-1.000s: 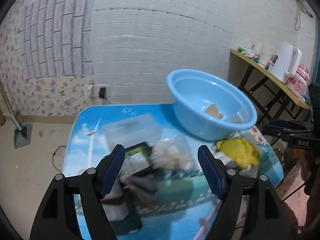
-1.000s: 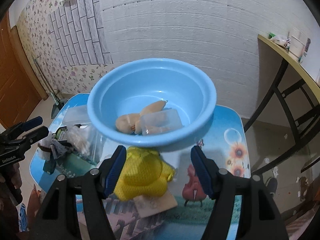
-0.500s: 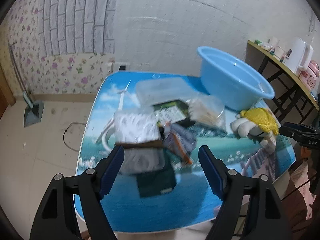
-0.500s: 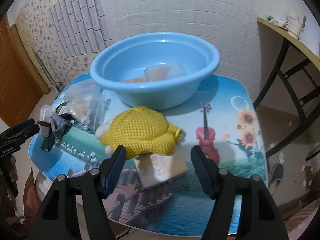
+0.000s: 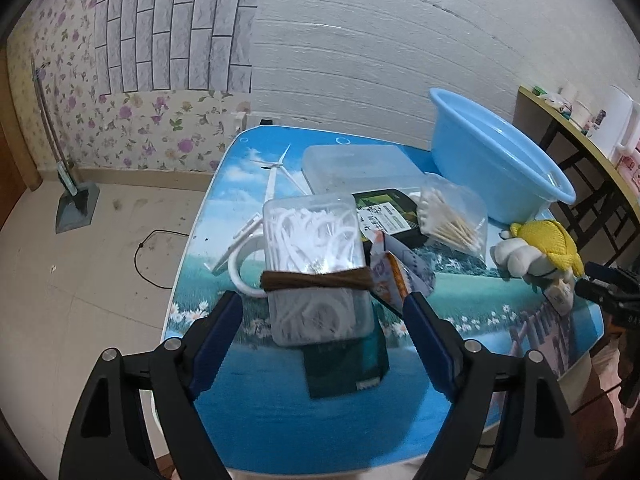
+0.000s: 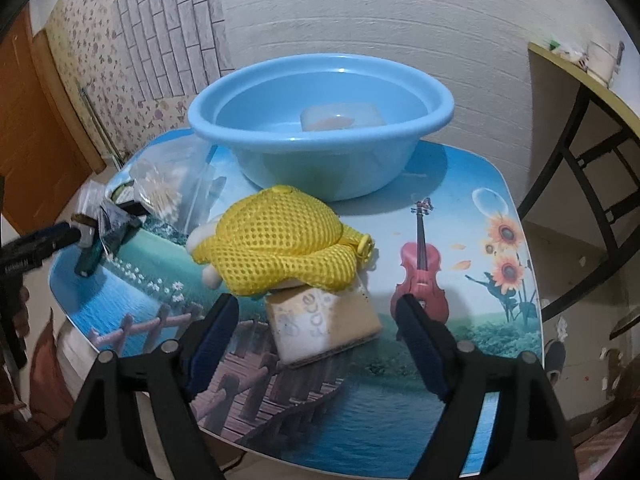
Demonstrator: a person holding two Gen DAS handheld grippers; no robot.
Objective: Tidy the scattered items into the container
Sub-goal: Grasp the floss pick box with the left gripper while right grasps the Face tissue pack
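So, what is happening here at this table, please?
A person is tidying scattered items into the round blue plastic basin, which already holds a clear packet. The left tool, jaws opening, hovers around the clear plastic box of white floss picks. The right tool, also opening, frames the beige sponge block under the yellow mesh bag. Neither grips anything yet.
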